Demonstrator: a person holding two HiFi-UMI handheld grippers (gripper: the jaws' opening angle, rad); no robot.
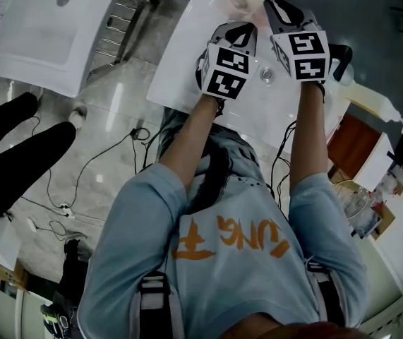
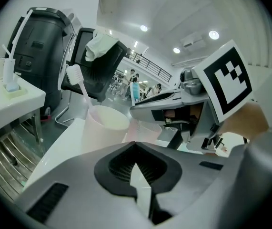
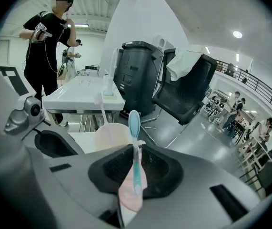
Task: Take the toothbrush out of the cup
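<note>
Right gripper view: right hand-held gripper [image 3: 135,178] pinching blue toothbrush [image 3: 135,149]; left hand-held gripper [image 2: 138,175] pressed together, empty; shirt [image 1: 222,292] reads "UNG".

The person wears a pale blue cotton sweatshirt [image 1: 257,260] with orange lettering across the chest, its sleeves ending near the elbows. Grey harness straps [image 1: 153,306] with dark buckles sit at seven and five o'clock in the head view. The left grey moulded-plastic gripper [image 1: 243,28], at twelve o'clock, and the right grey moulded-plastic gripper [image 1: 272,2], at one o'clock, have black ribbed pads [image 2: 119,168]. Each gripper bears a white cube with black square markers [image 1: 226,70].
</note>
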